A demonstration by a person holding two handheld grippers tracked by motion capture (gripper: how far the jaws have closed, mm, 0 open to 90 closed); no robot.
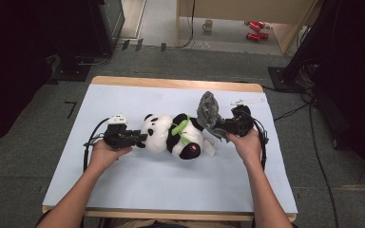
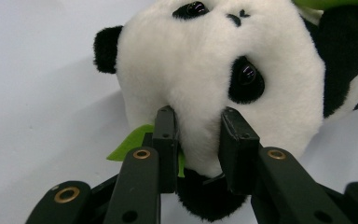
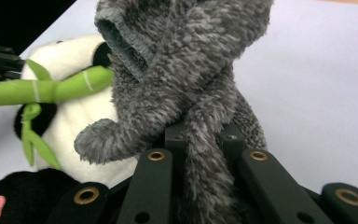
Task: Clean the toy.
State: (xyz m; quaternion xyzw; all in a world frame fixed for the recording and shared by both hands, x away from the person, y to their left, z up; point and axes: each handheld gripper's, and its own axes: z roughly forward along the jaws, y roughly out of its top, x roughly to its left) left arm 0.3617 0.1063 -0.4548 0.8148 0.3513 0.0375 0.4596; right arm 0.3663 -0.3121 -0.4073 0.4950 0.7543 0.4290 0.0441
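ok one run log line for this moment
left gripper: shut on panda plush head | right gripper: shut on grey fuzzy garment | plush: lying on table

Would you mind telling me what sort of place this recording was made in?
Probably a lab or workshop room set up for recording, not a home. A table with a pale blue top stands on grey carpet, black cables trail across the floor, and dark equipment stands sit around it.

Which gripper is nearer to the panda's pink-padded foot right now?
Right. The right gripper, shut on the grey fuzzy garment, sits just beyond the panda's leg end, near the pink-padded foot. The left gripper is clamped on the head, at the far end.
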